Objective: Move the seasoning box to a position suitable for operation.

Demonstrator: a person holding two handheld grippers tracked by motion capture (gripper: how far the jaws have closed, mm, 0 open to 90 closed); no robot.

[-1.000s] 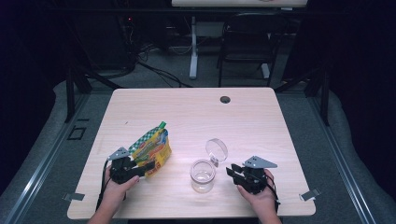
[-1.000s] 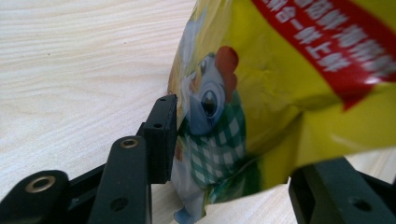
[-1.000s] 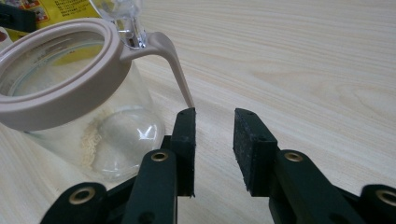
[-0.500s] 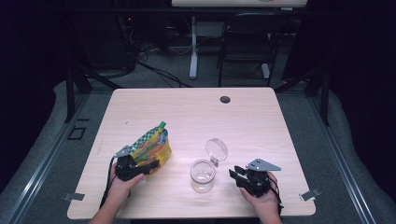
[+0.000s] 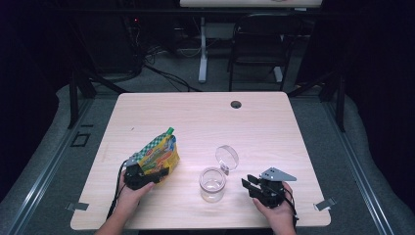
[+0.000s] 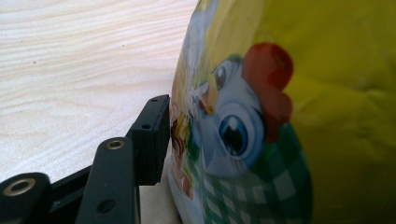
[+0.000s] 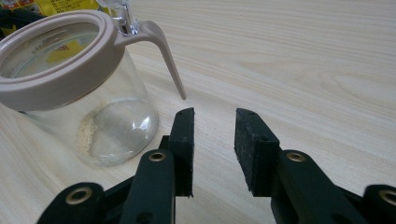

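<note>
Black hand-held gripper [image 5: 255,184], brass-ringed screws

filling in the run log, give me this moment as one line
left gripper: jaws just opened, one pad beside snack bag | right gripper: open, nothing between jaws, near glass jar | jar lid: flipped open | table

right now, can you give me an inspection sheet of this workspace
surface: light wooden table, no spills seen
job's things: yellow and green checked snack bag; clear glass jar with beige rim, hinged lid flipped open, crumbs at its bottom
clutter: round black grommet near far edge
grippers: left gripper jaws have just been opening, bag between them; right gripper open, empty, beside jar
cables: black cable trails from left gripper; floor cables behind table
surroundings: black chair, dark room
</note>
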